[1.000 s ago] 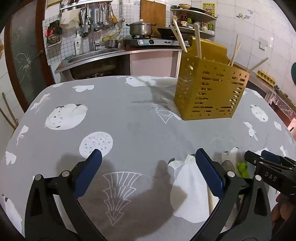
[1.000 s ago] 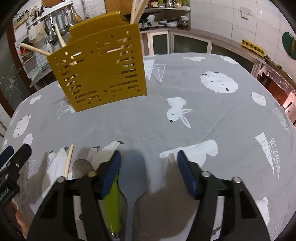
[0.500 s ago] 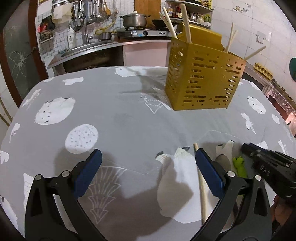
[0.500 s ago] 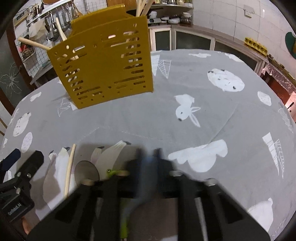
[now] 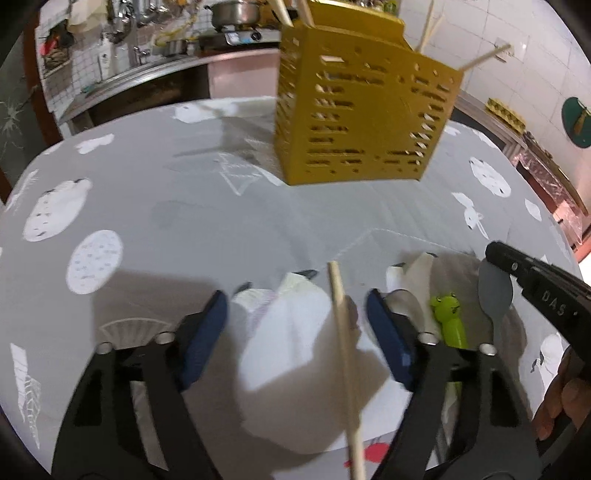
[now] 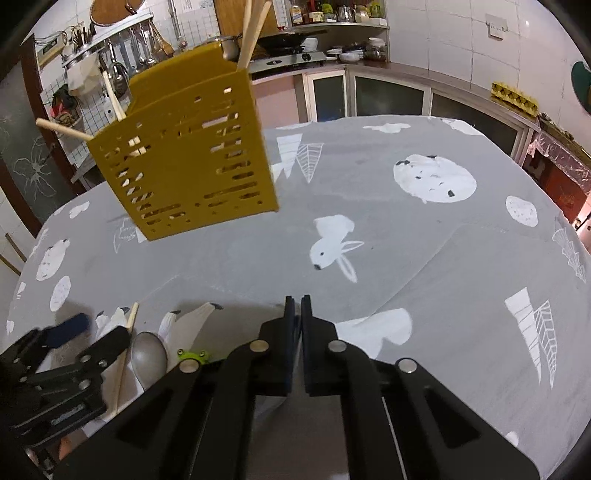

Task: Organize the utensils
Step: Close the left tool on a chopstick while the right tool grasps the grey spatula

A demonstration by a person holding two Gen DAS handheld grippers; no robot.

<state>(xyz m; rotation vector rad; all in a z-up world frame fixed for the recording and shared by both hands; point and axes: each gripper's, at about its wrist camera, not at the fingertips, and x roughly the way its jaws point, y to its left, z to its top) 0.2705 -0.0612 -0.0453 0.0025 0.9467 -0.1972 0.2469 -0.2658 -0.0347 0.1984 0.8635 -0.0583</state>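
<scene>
A wooden chopstick (image 5: 345,354) lies on the grey patterned tablecloth (image 5: 184,221) in the lower centre of the left wrist view, running from mid-frame down to the bottom edge. It sits between the blue pads of the left gripper (image 5: 295,325), nearer the right-hand pad; the jaws are closing, and neither pad presses on the stick. Just right of that gripper lie a metal spoon (image 6: 147,356) – seen clearly only in the right wrist view, lower left – and a green frog-headed utensil (image 5: 448,317). Further right, a grey silicone spatula (image 5: 495,291) has its blade showing beneath the tip of the right gripper (image 6: 295,306), which enters the left view from the right edge, with part of a hand (image 5: 561,398) visible behind it. In its own view the right gripper's jaws stand drawn together with only a thin slit between the pads; the spatula's handle appears to be clamped there, though the contact itself is hidden. The yellow slotted utensil holder (image 5: 354,118) stands upright on the cloth at upper centre of the left view – upper left of the right view – well apart from the loose utensils, with several chopsticks (image 6: 251,33) already poking from its top. Kitchen counters and a stove (image 6: 291,59) occupy the background.
</scene>
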